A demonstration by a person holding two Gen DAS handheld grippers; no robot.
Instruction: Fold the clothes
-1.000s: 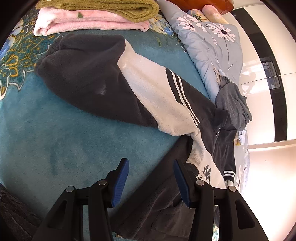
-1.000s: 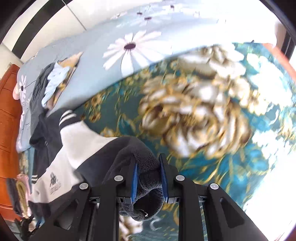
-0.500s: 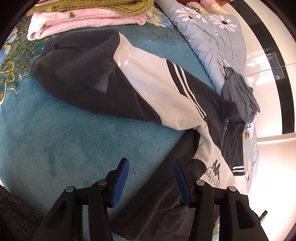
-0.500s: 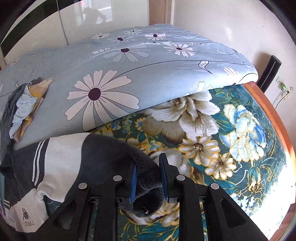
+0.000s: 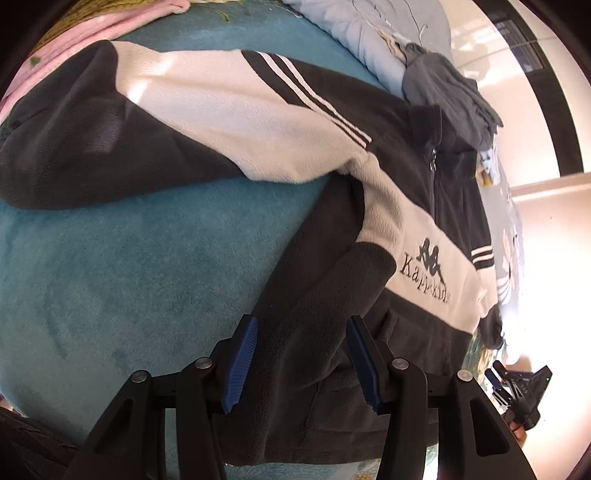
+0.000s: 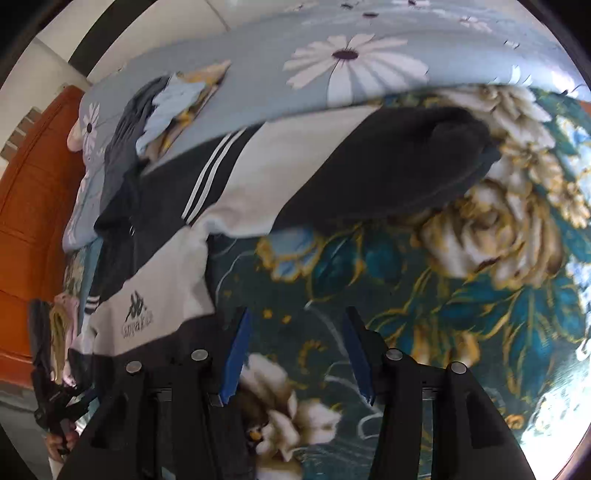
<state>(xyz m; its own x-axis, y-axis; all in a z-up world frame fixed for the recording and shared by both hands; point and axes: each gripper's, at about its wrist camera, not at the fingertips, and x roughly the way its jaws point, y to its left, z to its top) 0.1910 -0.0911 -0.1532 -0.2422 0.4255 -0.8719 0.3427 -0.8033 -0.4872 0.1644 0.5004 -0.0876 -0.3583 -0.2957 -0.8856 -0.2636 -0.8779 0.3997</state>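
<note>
A black and white fleece jacket (image 5: 406, 229) with a Kappa logo lies spread on a teal floral blanket (image 5: 129, 266). Its left sleeve (image 5: 110, 147) stretches out to the upper left. My left gripper (image 5: 301, 363) is open, its blue pads either side of a raised fold of the jacket's black lower body. In the right wrist view the jacket (image 6: 166, 280) lies at left and its other sleeve (image 6: 388, 166) stretches out flat to the upper right. My right gripper (image 6: 295, 354) is open and empty over the bare blanket (image 6: 461, 295), below that sleeve.
A light blue daisy duvet (image 6: 351, 66) lies beyond the jacket with a grey garment (image 5: 443, 88) on it. Folded pink and olive blankets (image 5: 74, 33) sit at the far left. An orange-brown headboard (image 6: 33, 184) stands at left. The other gripper (image 5: 517, 391) shows at lower right.
My right gripper has let go of the sleeve cuff, opened and drawn back; the sleeve now lies flat. My left gripper has moved forward over the jacket's lower body, still open.
</note>
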